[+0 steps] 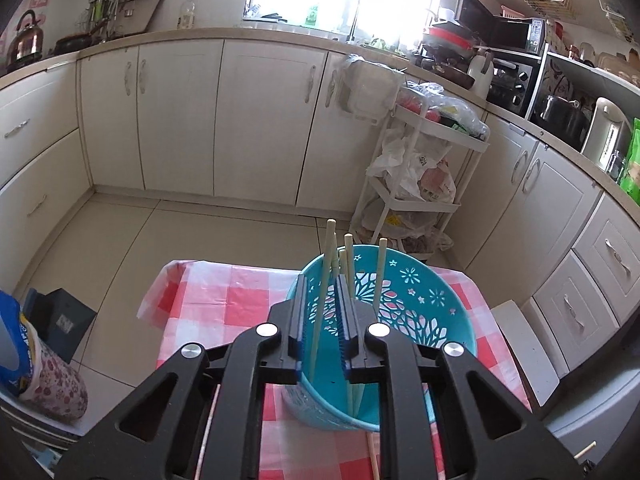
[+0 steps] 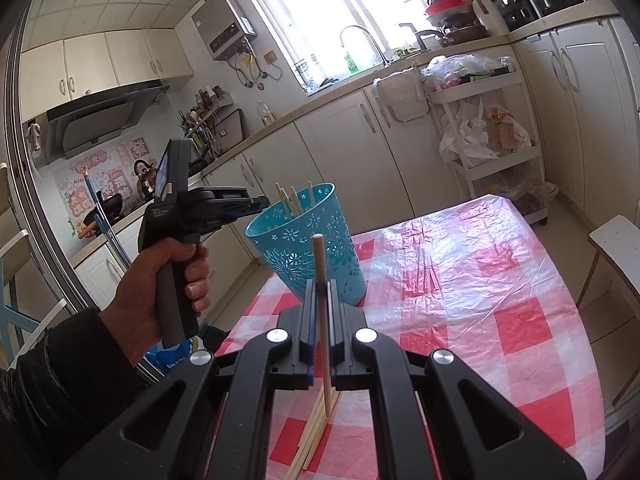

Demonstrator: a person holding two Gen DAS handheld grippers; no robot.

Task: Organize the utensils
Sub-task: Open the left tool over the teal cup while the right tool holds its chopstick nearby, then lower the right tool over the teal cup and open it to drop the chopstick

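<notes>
A teal perforated cup stands on the red-checked table with several chopsticks upright in it. My left gripper is open just above the cup's near rim; one chopstick stands loose between its jaws. In the right wrist view the cup is ahead and the left gripper is at its left rim. My right gripper is shut on one chopstick, held upright above a pile of chopsticks on the table.
A white trolley with bags stands past the table's far right corner. Cabinets line the walls. A white stool is at the table's right side. A floral bag and a dark box sit on the floor at left.
</notes>
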